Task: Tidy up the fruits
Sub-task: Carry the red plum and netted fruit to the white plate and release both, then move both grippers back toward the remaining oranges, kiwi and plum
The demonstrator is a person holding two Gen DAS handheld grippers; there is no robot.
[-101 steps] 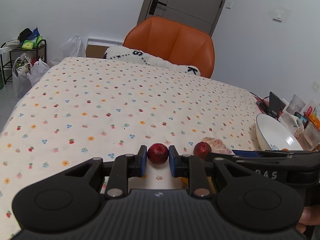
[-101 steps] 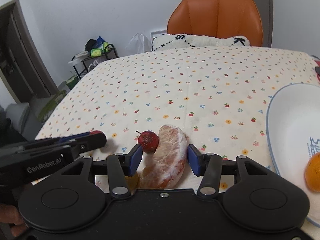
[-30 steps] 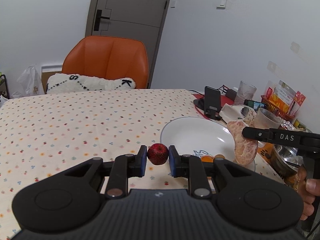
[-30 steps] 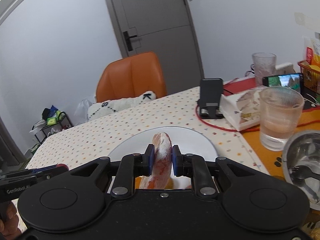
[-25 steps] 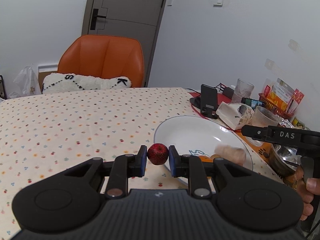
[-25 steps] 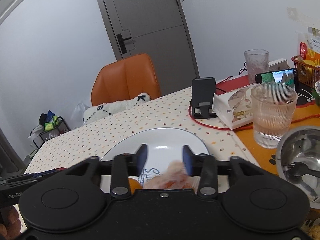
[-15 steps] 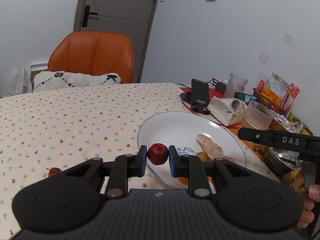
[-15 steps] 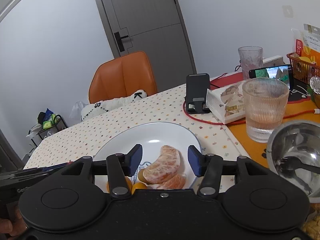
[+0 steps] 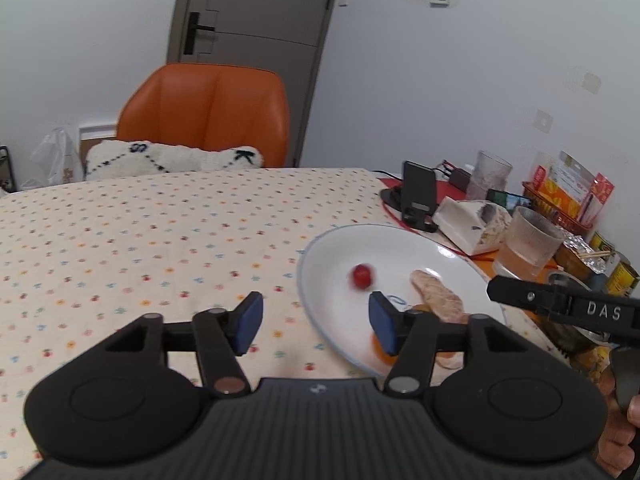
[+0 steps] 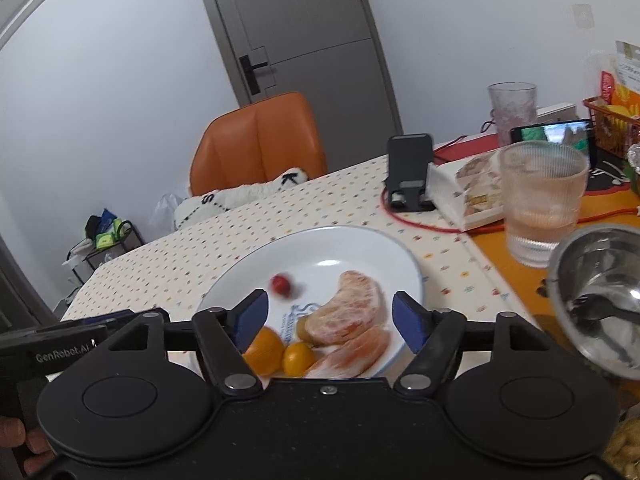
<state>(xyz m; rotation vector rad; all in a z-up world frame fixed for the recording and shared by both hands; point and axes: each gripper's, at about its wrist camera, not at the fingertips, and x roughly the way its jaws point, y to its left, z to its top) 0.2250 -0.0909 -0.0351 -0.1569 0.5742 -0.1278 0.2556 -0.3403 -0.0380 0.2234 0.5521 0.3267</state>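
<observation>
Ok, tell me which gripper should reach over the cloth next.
Probably left: the left gripper hangs open at the plate rim, mostly over cloth; the right gripper, also open, sits over the plate.

Small red fruit (image 9: 362,276) motion-blurred on the plate (image 9: 320,304); orange fruit (image 9: 380,350) half-hidden behind a blue pad.

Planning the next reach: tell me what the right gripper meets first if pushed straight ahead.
Likely the peeled citrus segment lying in the white plate: it sits between the open right gripper fingers' line. Depth is unclear.

A small red fruit (image 9: 362,276) lies on the white plate (image 9: 320,280) beside orange segments (image 10: 344,312).
</observation>
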